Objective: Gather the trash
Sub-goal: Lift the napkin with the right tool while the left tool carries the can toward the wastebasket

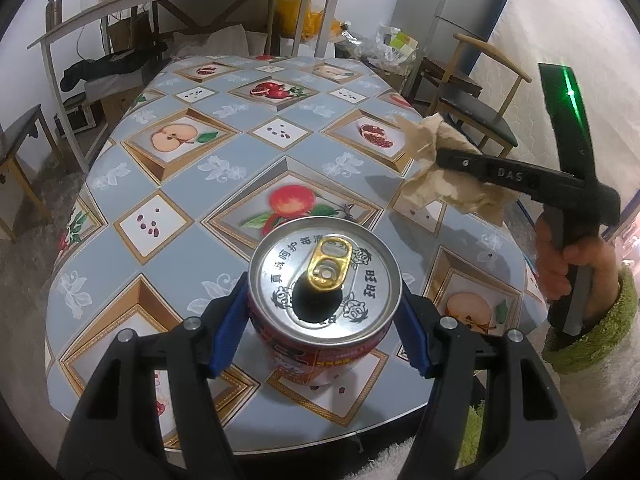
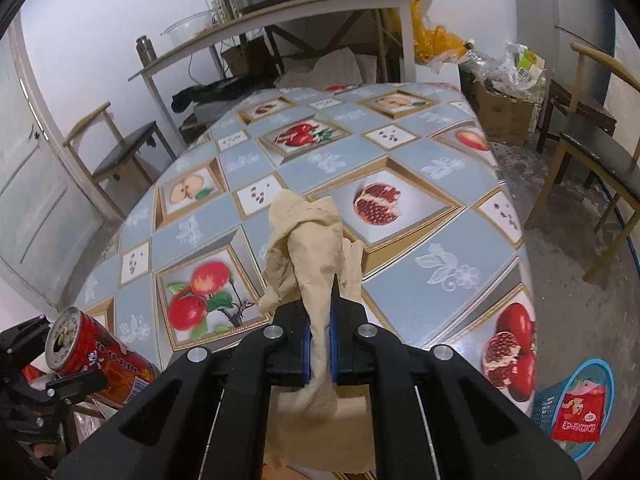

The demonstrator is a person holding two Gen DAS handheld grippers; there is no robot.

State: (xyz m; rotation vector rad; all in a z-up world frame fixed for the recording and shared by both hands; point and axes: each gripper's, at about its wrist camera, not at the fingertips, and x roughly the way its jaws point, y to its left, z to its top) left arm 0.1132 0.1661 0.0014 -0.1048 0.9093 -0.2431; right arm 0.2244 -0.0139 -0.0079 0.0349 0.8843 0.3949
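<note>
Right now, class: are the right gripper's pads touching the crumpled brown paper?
Touching. The right wrist view shows the right gripper with blue pads pinched shut on the brown paper.

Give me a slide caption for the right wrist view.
Right tool shut on a crumpled brown napkin above the fruit-print table; blue basket waits on the floor.

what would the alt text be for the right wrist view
The right gripper is shut on a crumpled tan paper napkin, held above a table with a fruit-print cloth. At lower left the left gripper holds an opened red drink can; a blue basket with a red wrapper sits on the floor at lower right.
</note>
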